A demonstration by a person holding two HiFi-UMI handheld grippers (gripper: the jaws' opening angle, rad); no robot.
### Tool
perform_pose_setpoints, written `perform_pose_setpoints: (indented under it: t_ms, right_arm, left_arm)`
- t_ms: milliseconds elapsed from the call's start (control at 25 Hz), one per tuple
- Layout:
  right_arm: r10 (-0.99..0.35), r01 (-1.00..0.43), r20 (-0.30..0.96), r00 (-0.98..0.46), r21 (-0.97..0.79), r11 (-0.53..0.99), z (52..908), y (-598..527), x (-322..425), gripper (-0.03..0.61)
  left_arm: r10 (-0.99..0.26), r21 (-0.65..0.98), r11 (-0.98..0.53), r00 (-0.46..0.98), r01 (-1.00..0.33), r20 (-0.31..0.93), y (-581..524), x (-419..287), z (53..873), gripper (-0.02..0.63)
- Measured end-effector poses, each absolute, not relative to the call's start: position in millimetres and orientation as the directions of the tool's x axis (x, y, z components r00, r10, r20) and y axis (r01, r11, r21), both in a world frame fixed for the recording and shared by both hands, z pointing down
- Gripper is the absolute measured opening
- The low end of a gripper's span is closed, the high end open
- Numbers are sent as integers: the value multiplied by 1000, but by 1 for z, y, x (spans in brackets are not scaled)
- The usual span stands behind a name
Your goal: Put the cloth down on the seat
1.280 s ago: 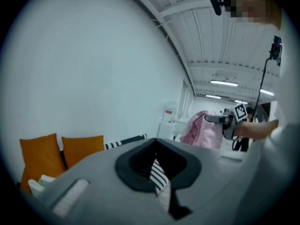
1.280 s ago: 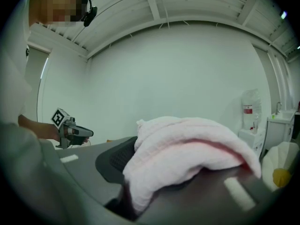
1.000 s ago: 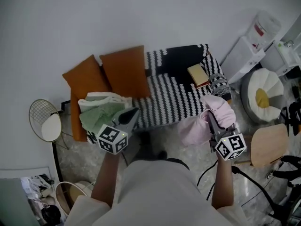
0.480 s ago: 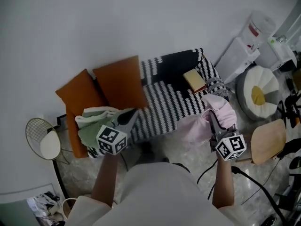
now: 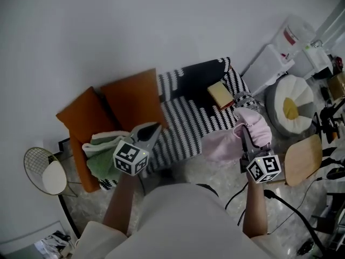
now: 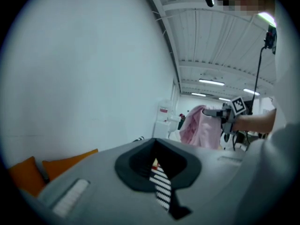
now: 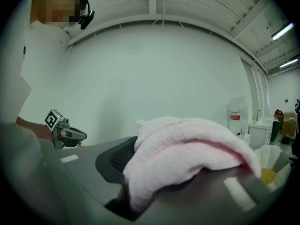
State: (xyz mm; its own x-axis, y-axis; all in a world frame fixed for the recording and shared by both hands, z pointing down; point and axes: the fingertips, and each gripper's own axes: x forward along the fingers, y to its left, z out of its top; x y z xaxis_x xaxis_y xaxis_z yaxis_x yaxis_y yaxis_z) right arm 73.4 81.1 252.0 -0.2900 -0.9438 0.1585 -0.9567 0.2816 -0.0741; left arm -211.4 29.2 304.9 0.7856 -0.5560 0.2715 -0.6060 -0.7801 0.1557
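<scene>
**Operator:** Where's the pink cloth (image 5: 223,144)?

**Spotter:** It's bunched over your right tool (image 5: 246,138), which is clenched on it, with folds spilling down both sides of the jaws. It hangs just in front of the seat's (image 5: 188,125) right end, not on it. You're likely carrying it high to clear the edge.

**Operator:** And the left tool (image 5: 150,129)?

**Spotter:** Your jaws are drawn together and empty, in front of the seat's left half.

Striped seat (image 5: 188,128): middle free.
Orange cushions (image 5: 129,101) block 10 o'clock, towels (image 5: 99,155) 8 o'clock, book (image 5: 221,94) 2 o'clock.
</scene>
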Motion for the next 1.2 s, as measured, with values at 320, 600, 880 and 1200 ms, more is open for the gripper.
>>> perform_pose_setpoints:
  t_ms: [320,600,880,1200]
  right_arm:
    - [-954,-970,178,-241,-78,231,263,46,56,127]
    - [-954,-971,190,-234,-95,220,274,25,45,127]
    - [-948,-970,212,-237,-113,217,286,3,37,127]
    - [-935,-964,244,-257,-129,231,307,-24,44,127]
  left_arm:
    - [-510,167,-808,813,-564,279,-12,-221,316,0]
    - [-494,168,-816,818,-553,293,-32,-227,325,0]
    - [-480,210,-809,824,-549,302,-46,-226,337,0]
    - [-505,220,-783,801,-582,322,-69,-220,346,0]
